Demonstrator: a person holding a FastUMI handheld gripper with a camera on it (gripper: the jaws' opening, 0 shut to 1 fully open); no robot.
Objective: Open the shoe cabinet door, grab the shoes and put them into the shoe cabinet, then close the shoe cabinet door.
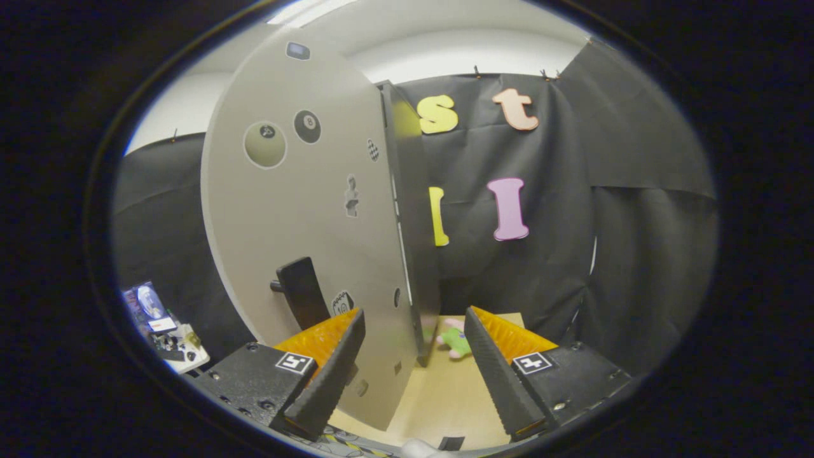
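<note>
The gripper (414, 375) is seen low and near, its fingers (331, 375) spread wide apart with nothing clamped between them. Between and just beyond them the grey shoe cabinet door (305, 210) is seen standing upright, swung so that its free edge is turned toward the camera; its lower corner is placed in the gap, closer to the left finger. A dark handle (302, 291) is mounted low on the door's face, just beyond the left fingertip, and several small stickers (307, 126) are stuck higher up. Behind the door's edge the dark side of the shoe cabinet (407, 210) is seen. On the pale surface (445, 394), beyond the right finger, a small pink and green soft toy (455, 340) is laid near the cabinet's foot. Far to the left, a cluttered white tray (181, 353) is seen.
</note>
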